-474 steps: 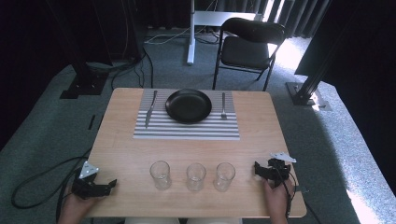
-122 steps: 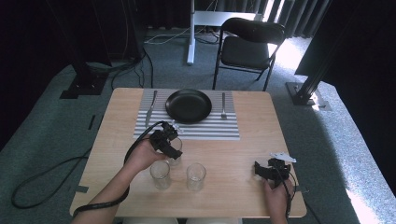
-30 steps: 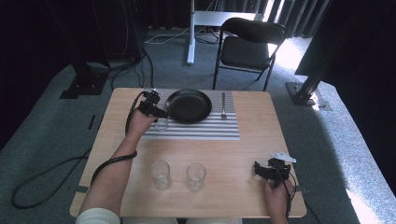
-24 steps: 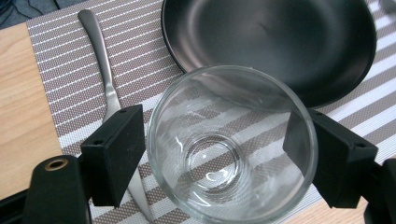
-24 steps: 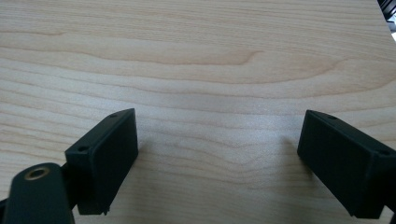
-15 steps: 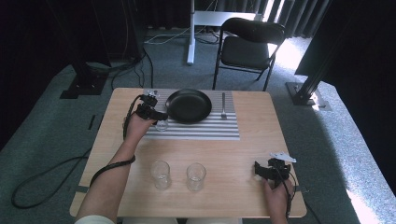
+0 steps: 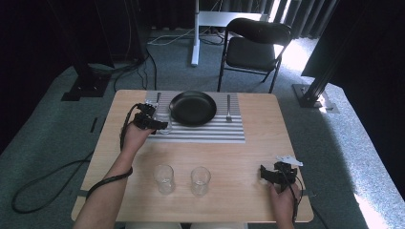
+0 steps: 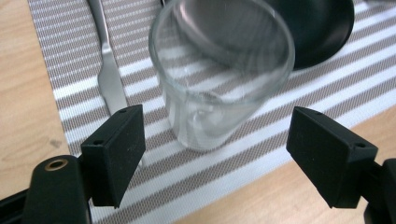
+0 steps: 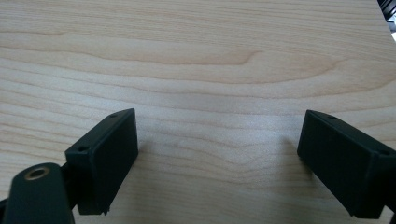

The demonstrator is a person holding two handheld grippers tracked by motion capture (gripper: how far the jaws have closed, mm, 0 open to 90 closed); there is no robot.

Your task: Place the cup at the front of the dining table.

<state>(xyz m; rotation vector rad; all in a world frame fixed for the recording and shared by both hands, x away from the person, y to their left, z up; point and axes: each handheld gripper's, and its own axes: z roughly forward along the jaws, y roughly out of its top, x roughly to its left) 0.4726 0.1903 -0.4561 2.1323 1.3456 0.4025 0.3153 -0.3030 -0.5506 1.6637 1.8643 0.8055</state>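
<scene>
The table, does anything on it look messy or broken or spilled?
Nothing stands out. The glass stands upright and empty on the striped placemat, between the open left claw jaws, beside the black plate. Two more glasses stand upright on the table. No spills or cracks show.

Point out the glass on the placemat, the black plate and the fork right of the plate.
Glass on the placemat (image 8: 219, 88), left gripper view, on its clear side wall.
Black plate (image 7: 193, 108), high view, on its dark centre.
Fork (image 7: 229, 109), high view, on the middle of its handle.
</scene>
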